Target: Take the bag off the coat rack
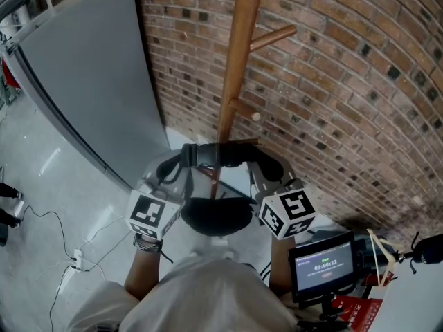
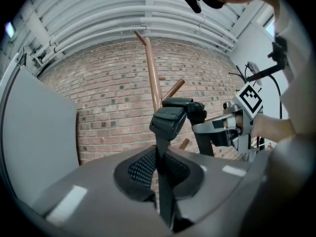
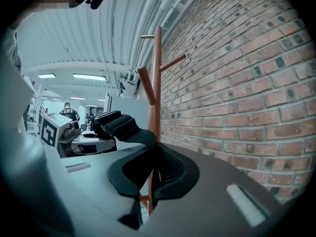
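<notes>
A wooden coat rack [image 1: 235,61] with slanted pegs stands against the brick wall. The black bag [image 1: 216,216] hangs low between my two grippers, just in front of the pole. Its straps rise to a padded black handle wrap [image 1: 221,155]. My left gripper [image 1: 178,163] is shut on the left strap [image 2: 163,172], which runs from its jaws up to the wrap [image 2: 170,120]. My right gripper [image 1: 268,171] is shut on the right strap [image 3: 150,147], below the wrap [image 3: 116,125]. I cannot tell whether the handle still touches a peg.
A grey panel [image 1: 90,81] leans on the wall at the left. White cables and a power strip [image 1: 77,258] lie on the pale floor. A small monitor on a stand [image 1: 322,267] is at the lower right. A person [image 3: 69,112] stands far off.
</notes>
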Demonstrator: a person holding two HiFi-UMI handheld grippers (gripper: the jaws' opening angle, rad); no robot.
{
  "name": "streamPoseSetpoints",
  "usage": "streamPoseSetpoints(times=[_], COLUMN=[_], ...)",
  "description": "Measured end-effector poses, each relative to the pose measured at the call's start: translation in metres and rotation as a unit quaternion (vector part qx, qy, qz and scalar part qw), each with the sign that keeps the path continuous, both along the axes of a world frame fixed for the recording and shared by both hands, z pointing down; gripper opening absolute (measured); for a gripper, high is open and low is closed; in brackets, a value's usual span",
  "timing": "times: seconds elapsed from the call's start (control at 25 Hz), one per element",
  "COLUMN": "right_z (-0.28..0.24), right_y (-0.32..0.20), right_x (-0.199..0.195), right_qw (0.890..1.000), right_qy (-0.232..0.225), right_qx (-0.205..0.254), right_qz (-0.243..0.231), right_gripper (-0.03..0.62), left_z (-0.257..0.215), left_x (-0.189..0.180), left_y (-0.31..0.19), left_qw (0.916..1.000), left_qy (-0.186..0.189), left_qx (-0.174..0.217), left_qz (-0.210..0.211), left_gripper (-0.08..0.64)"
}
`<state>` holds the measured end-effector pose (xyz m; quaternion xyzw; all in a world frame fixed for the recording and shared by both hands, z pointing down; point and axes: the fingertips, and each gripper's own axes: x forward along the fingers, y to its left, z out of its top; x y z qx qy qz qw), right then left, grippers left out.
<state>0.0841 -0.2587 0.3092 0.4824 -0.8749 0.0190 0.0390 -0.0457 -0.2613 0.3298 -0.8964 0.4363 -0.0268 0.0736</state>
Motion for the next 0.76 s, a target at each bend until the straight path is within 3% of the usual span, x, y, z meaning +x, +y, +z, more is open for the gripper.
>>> streamPoseSetpoints(times=[0.76], right_z=[0.0033], right_y=[-0.0008], right_x=[-0.0008], right_qw=[1.0], right_qy=[0.0], right_qx=[-0.01], right_qz=[-0.003], right_gripper=[0.005], left_z=[0.0004], left_x=[0.0023], left_y=[-0.0018], left_qw=[1.0], left_qy=[0.001], left_qx=[-0.006], left_qz=[0.002], left_gripper=[0.005])
